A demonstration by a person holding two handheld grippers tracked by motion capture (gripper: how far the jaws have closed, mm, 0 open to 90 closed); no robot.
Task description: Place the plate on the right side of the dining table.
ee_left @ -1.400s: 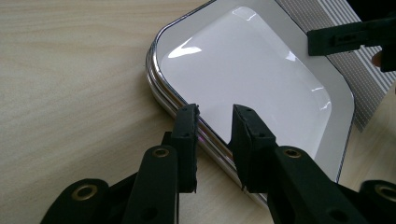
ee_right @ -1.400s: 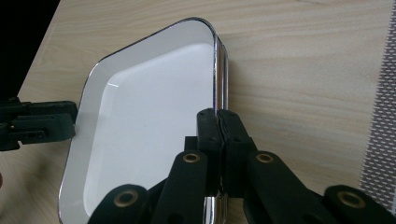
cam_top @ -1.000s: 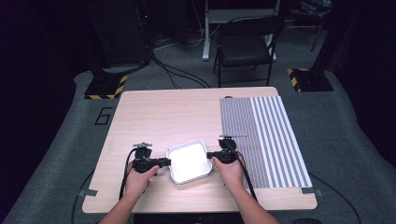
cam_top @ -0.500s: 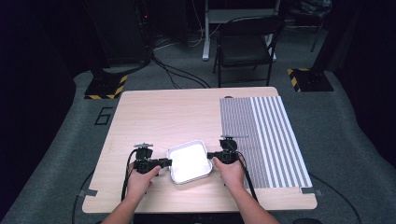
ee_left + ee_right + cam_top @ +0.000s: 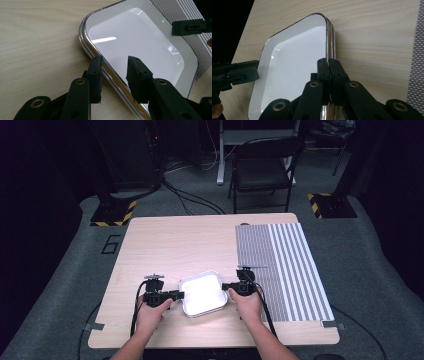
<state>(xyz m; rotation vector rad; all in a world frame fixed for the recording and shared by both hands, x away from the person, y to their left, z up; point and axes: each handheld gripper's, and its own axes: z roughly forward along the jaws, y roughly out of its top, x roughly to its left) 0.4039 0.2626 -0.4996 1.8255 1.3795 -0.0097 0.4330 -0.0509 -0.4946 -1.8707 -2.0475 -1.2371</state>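
Pale wooden table carries a shiny white rectangular metal tray near its front edge, between the left tool and the right tool; a grey striped mat lies beside it. From the left tool's camera, its jaws stand apart, straddling the tray's chrome rim. From the right tool's camera, the jaws are clenched on the tray's rim.

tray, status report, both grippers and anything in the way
Right gripper shut on the tray rim. Left gripper open, jaws straddling the opposite rim, not clamped. Tray flat on the table; striped mat beside it, nothing blocking.
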